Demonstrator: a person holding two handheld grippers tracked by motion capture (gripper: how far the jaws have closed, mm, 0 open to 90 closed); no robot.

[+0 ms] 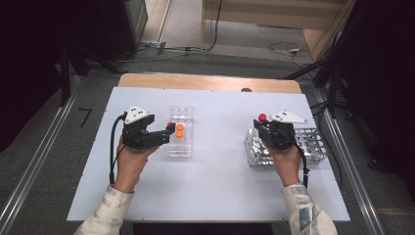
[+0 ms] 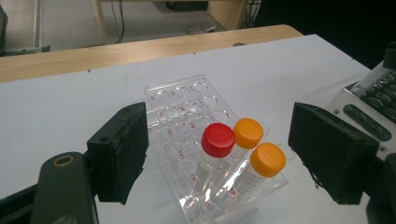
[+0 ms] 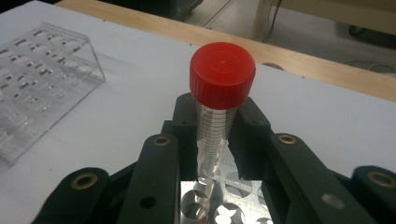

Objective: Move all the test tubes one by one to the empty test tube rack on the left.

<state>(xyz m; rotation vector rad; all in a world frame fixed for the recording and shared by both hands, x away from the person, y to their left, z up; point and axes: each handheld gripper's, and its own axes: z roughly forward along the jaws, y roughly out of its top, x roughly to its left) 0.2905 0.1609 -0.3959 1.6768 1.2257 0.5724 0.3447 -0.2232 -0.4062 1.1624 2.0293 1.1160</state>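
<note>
A clear plastic rack (image 1: 181, 147) lies left of centre and holds one red-capped tube (image 2: 218, 139) and two orange-capped tubes (image 2: 248, 133) (image 2: 267, 159). My left gripper (image 2: 224, 156) is open, one jaw on each side of these tubes, touching none of them. In the high view the left gripper (image 1: 166, 133) sits at the rack's left side. My right gripper (image 3: 217, 116) is shut on another red-capped tube (image 3: 222, 74), held upright. Its lower end is just above the holes of a metal rack (image 3: 219, 207). The same tube's cap (image 1: 263, 117) rises over the metal rack (image 1: 313, 144).
The white table top (image 1: 220, 176) has a wooden strip (image 1: 210, 82) along its far edge. Dark stands and cables surround the table on the floor. The clear rack (image 3: 37, 79) lies far to the left in the right gripper view.
</note>
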